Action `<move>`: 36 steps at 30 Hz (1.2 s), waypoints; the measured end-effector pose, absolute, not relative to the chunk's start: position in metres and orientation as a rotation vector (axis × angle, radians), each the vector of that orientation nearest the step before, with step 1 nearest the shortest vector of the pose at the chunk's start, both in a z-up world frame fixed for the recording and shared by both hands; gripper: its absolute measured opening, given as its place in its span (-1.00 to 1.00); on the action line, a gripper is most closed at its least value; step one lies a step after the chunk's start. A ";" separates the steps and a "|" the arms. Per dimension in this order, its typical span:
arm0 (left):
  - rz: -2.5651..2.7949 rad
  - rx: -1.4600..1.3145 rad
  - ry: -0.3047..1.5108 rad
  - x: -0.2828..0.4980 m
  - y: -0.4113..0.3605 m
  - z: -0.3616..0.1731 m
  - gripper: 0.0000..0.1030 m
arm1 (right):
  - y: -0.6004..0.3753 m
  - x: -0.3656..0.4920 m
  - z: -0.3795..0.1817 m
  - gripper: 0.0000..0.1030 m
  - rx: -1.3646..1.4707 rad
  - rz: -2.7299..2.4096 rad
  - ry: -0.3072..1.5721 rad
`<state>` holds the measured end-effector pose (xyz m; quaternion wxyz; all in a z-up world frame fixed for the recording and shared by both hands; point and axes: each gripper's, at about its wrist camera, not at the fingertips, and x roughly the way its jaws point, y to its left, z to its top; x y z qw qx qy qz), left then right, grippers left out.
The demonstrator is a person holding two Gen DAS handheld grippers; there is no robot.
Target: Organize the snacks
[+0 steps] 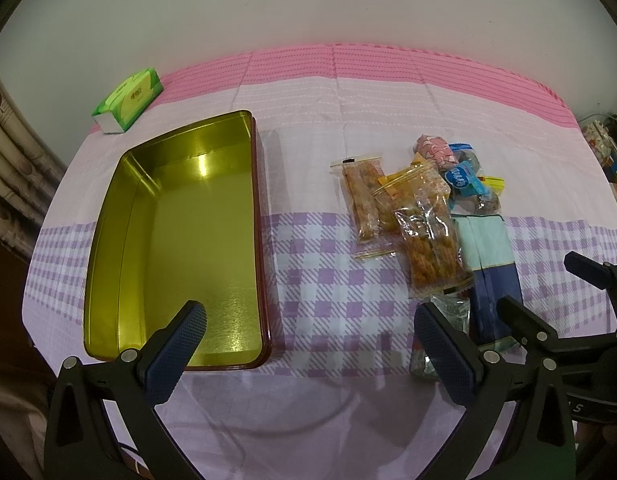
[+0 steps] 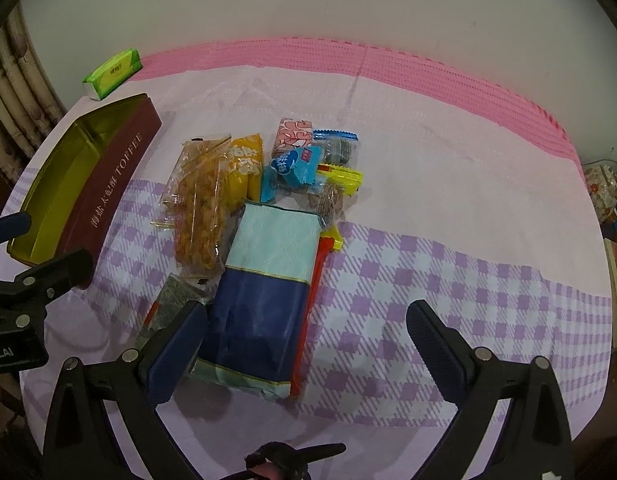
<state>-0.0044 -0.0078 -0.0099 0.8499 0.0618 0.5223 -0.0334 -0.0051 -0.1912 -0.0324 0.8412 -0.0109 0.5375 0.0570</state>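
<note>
I find the left tool (image 1: 310, 322) with its fingers set wide apart, gripping nothing, hovering above the near edge of the worktop (image 1: 316, 120), which is covered by a pink and lilac checked cloth. One finger (image 1: 180, 344) hangs over the near end of the tin (image 1: 180, 240) — a rectangular box, gold inside and dark red outside, with nothing in it. In the right wrist view the tin's (image 2: 120, 184) side wall carries the word TOFFEE.

The right tool (image 2: 306, 324) is likewise spread open and empty. Its left finger (image 2: 176, 352) stands just beside the near corner of the blue and pale-green packet (image 2: 264, 280), which lies flat between the two fingers; I cannot tell whether finger and packet touch.

The snacks lie in one loose heap on the cloth, to the right of the tin and apart from it:
- two clear packs of orange-brown crisps (image 1: 428, 236), overlapping
- a yellow pouch (image 2: 246, 168) beside them
- a pink patterned sweet (image 2: 292, 136) at the far end
- a light-blue wrapper (image 2: 294, 166) resting on other small pieces
- a yellow-edged clear wrapper (image 2: 340, 178)
- a red strip (image 2: 312, 292) tucked under the big packet's right edge
- a dark green speckled pack (image 2: 176, 296) at its left — partly covered

A green tissue pack (image 1: 128, 100) sits at the far left corner, beyond the tin.
</note>
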 end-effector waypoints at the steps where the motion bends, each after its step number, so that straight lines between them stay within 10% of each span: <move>1: -0.071 0.132 1.099 -0.004 -0.008 -0.010 1.00 | -0.191 -0.005 -0.032 0.93 -0.024 0.121 1.135; 36: -0.096 0.097 1.088 -0.001 0.001 -0.010 1.00 | -0.173 0.008 -0.051 0.55 -0.018 0.127 1.201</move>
